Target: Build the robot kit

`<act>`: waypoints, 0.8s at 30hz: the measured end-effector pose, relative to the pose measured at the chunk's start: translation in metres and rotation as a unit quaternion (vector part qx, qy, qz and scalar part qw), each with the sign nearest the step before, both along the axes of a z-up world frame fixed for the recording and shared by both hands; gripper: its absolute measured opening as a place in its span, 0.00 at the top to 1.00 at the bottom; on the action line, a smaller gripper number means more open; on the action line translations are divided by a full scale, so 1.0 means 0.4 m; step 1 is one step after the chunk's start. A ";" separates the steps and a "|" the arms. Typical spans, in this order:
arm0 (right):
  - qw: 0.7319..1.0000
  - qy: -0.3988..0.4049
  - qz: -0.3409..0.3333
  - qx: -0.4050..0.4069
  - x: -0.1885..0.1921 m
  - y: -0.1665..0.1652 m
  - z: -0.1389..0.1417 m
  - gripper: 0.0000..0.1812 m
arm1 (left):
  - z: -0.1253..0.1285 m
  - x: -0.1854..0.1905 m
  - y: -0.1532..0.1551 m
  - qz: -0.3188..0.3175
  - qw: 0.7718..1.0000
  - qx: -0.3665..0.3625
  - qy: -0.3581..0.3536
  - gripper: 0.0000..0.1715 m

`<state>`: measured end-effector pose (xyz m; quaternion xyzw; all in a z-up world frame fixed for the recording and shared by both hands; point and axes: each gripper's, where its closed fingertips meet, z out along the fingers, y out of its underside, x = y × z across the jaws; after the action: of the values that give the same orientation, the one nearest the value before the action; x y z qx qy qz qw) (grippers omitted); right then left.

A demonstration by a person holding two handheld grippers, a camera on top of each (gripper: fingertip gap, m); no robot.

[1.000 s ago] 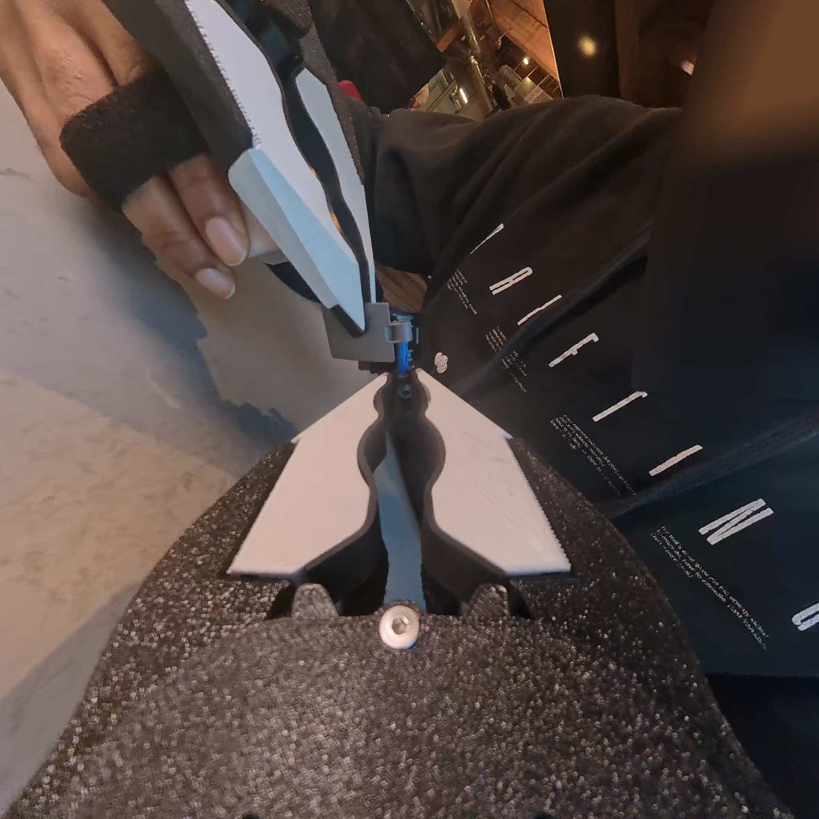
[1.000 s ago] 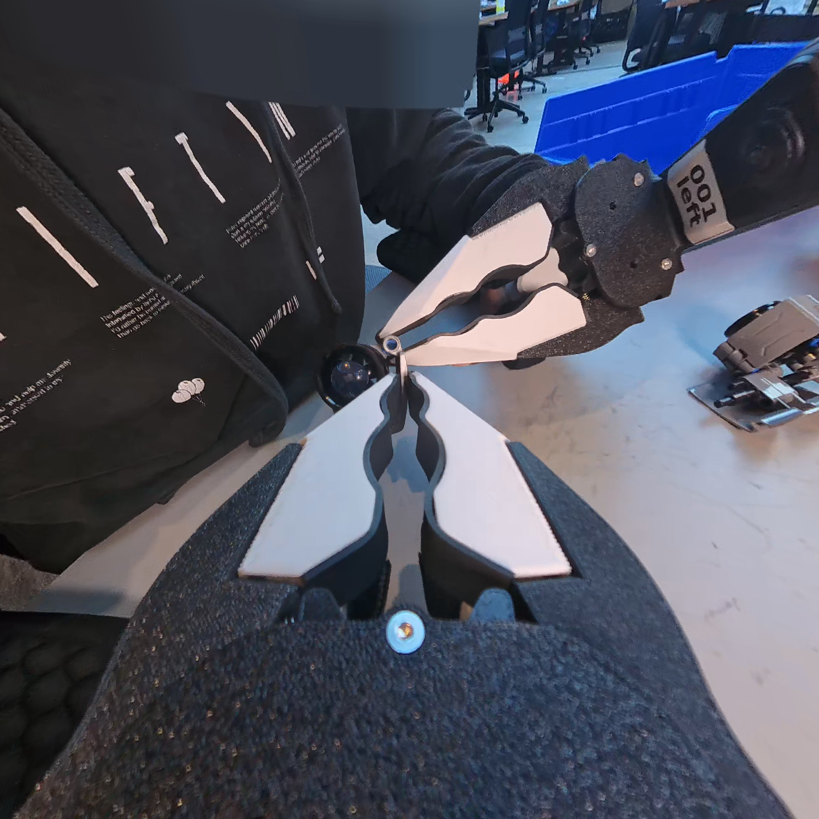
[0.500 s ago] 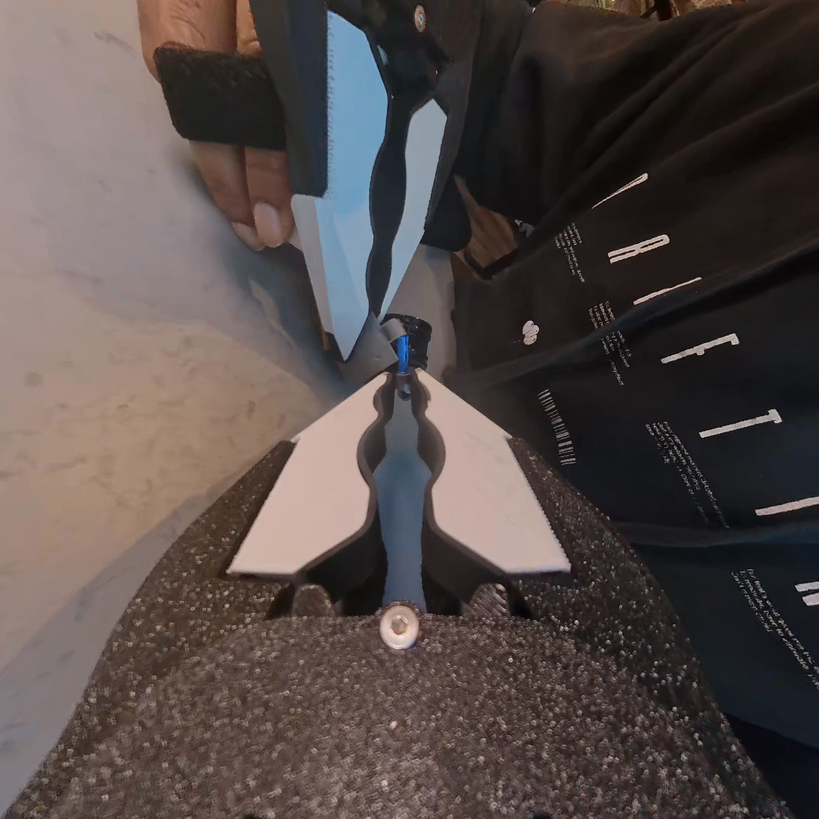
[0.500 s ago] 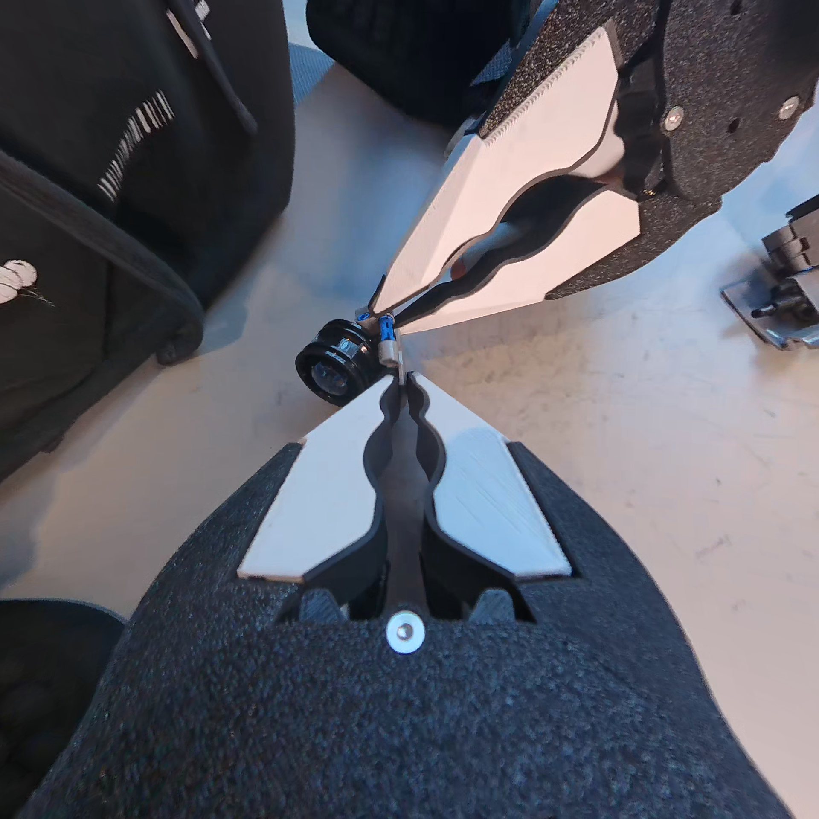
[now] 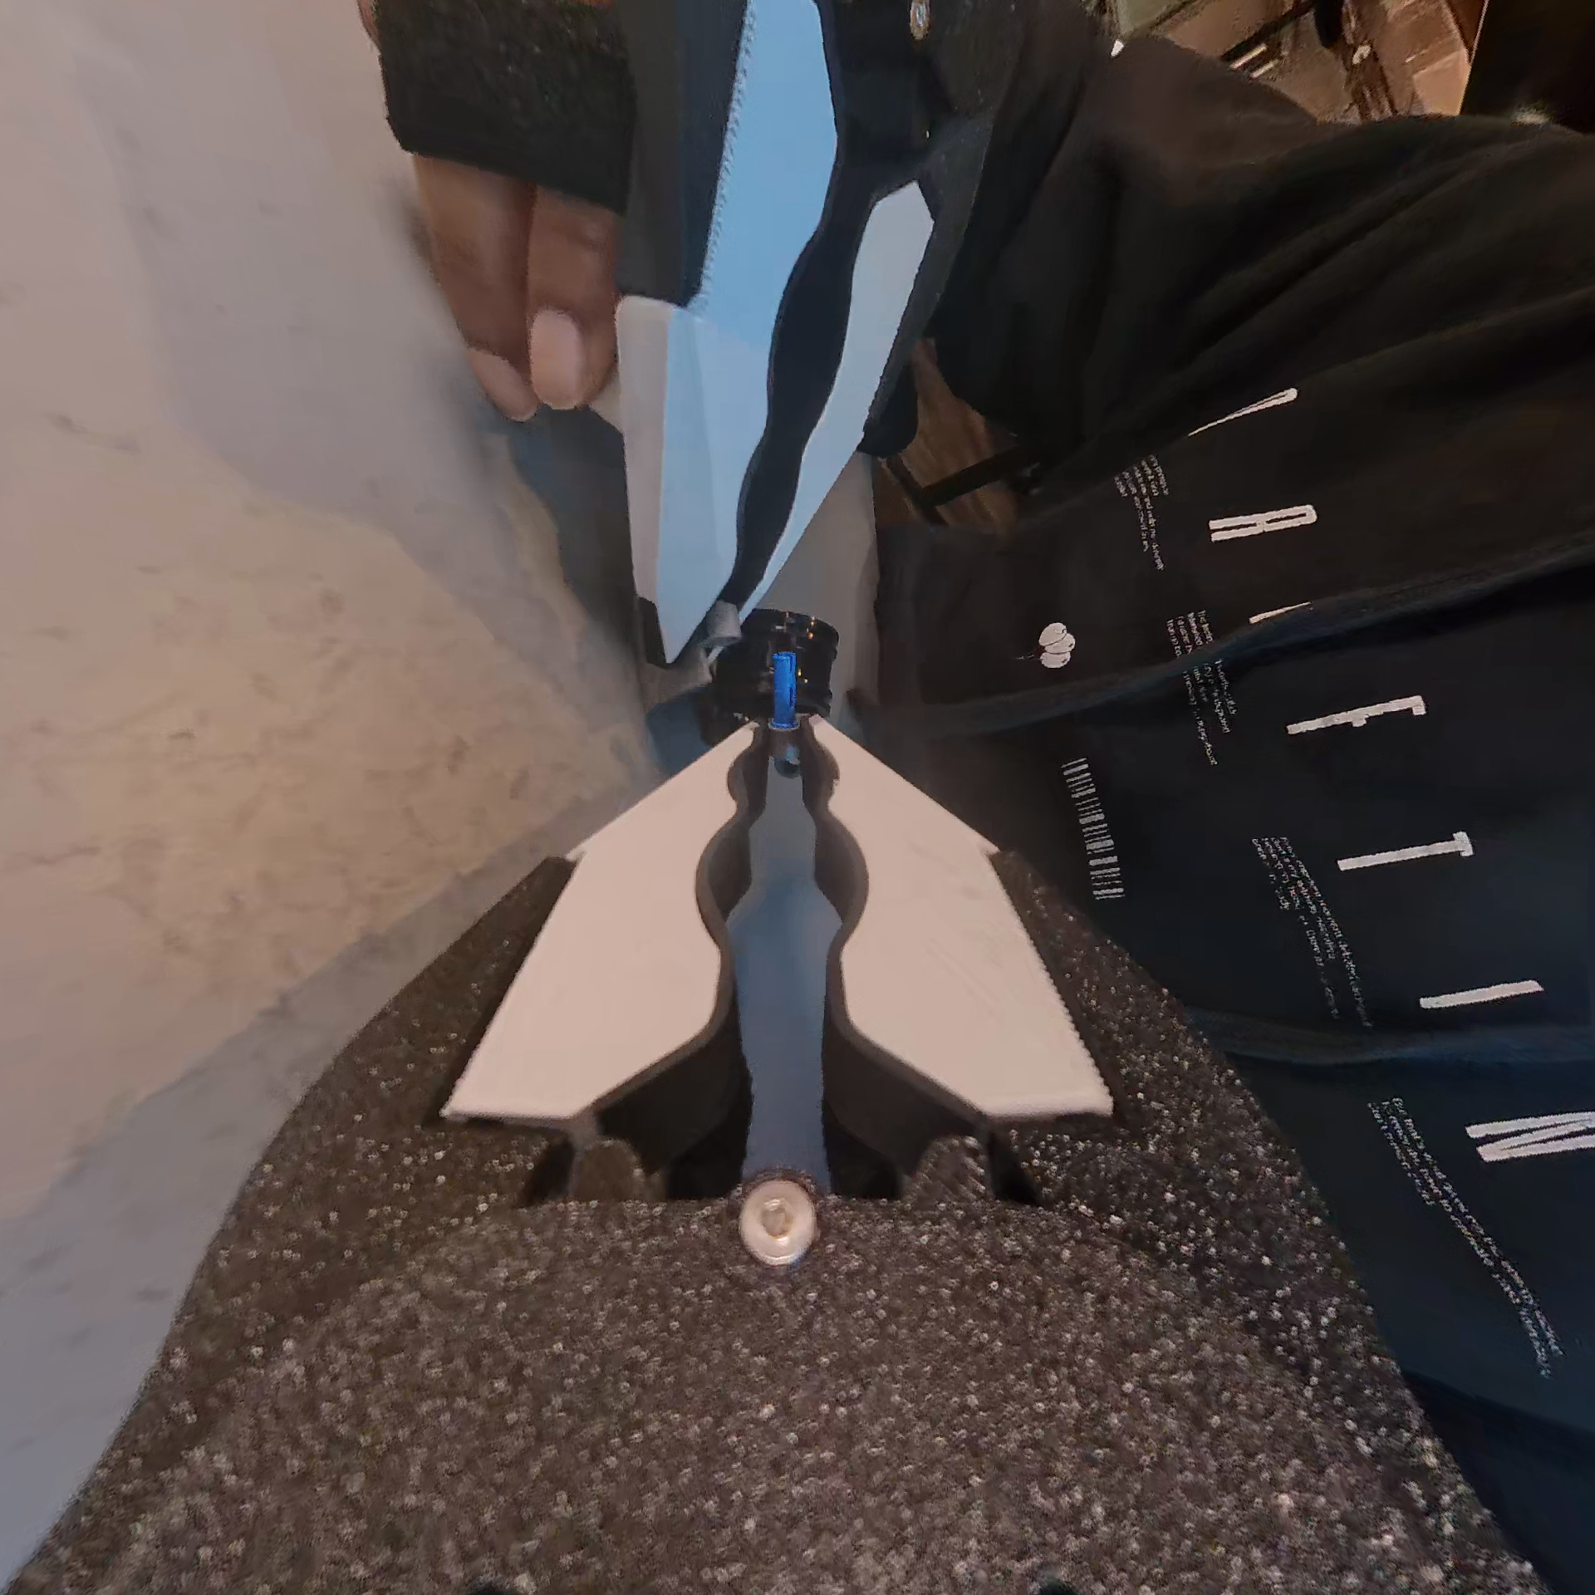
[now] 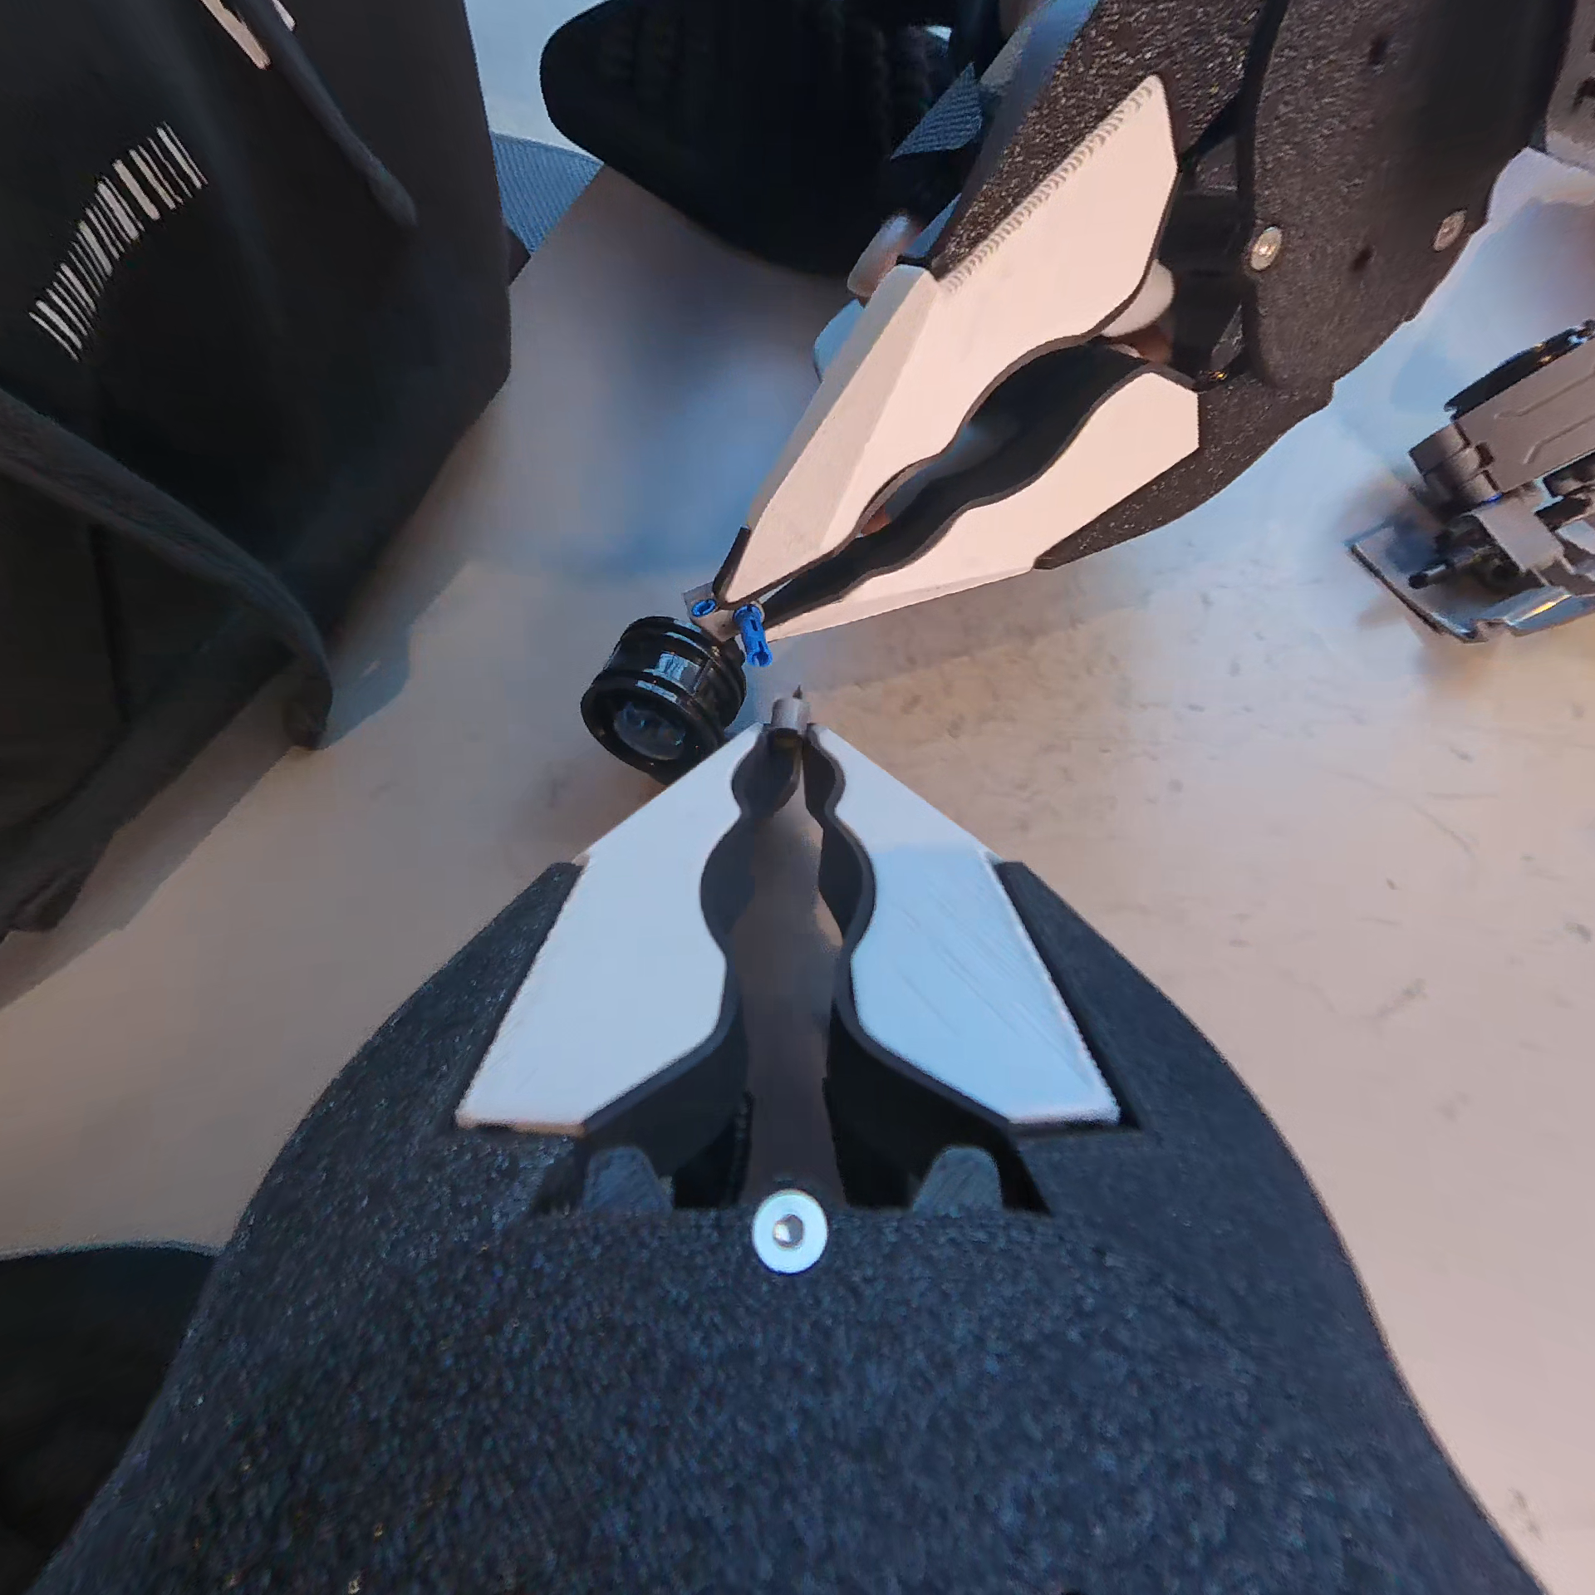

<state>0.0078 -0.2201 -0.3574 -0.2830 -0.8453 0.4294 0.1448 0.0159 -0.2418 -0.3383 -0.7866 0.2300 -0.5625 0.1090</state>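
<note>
Two grippers tip to tip, left gripper (image 5: 781,734) pinching blue pin (image 5: 784,689), right gripper (image 6: 784,734) pinching grey piece (image 6: 787,715).

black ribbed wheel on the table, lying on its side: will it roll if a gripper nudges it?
Probably yes. The wheel is round and rests on its rim on the smooth table, so a sideways nudge would likely roll it. It looks small and light. Its glossy ribs may slip against hard jaws.

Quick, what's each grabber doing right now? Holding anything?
Left gripper: shut on a small blue pin.
Right gripper: shut on a small grey piece.
</note>
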 end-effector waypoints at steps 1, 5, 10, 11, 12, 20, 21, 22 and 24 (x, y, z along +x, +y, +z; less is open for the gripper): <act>1.000 -0.001 -0.002 0.000 0.000 0.000 0.000 0.97 | -0.001 -0.001 0.004 0.006 1.000 -0.005 -0.002 0.96; 1.000 -0.003 -0.014 0.013 0.000 0.012 -0.005 0.97 | -0.005 -0.008 0.020 0.035 0.999 -0.004 -0.004 0.96; 1.000 0.003 -0.024 0.015 0.000 0.015 -0.004 0.96 | -0.005 -0.007 0.025 0.055 0.998 0.008 -0.005 0.96; 0.999 0.007 -0.029 0.016 -0.002 0.017 -0.003 0.95 | -0.005 -0.007 0.026 0.062 0.998 0.009 -0.006 0.96; 0.999 0.009 -0.031 0.016 -0.002 0.017 -0.001 0.95 | -0.005 -0.007 0.026 0.065 0.998 0.009 -0.007 0.96; 0.998 0.019 -0.051 0.017 -0.004 0.029 -0.002 0.95 | -0.015 -0.017 0.036 0.090 0.996 0.012 0.002 0.96; 0.998 0.021 -0.052 0.017 -0.005 0.030 0.000 0.95 | -0.016 -0.018 0.037 0.092 0.996 0.012 0.003 0.96; 0.998 0.023 -0.053 0.014 -0.005 0.029 0.002 0.96 | -0.016 -0.019 0.038 0.093 0.996 0.012 0.003 0.96; 0.998 0.027 -0.055 0.014 -0.008 0.031 0.005 0.97 | -0.015 -0.018 0.038 0.094 0.995 0.010 0.002 0.96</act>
<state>0.0046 -0.2077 -0.3555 -0.3154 -0.8298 0.4168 0.1953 0.0087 -0.2267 -0.3444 -0.8047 0.1608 -0.5459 0.1693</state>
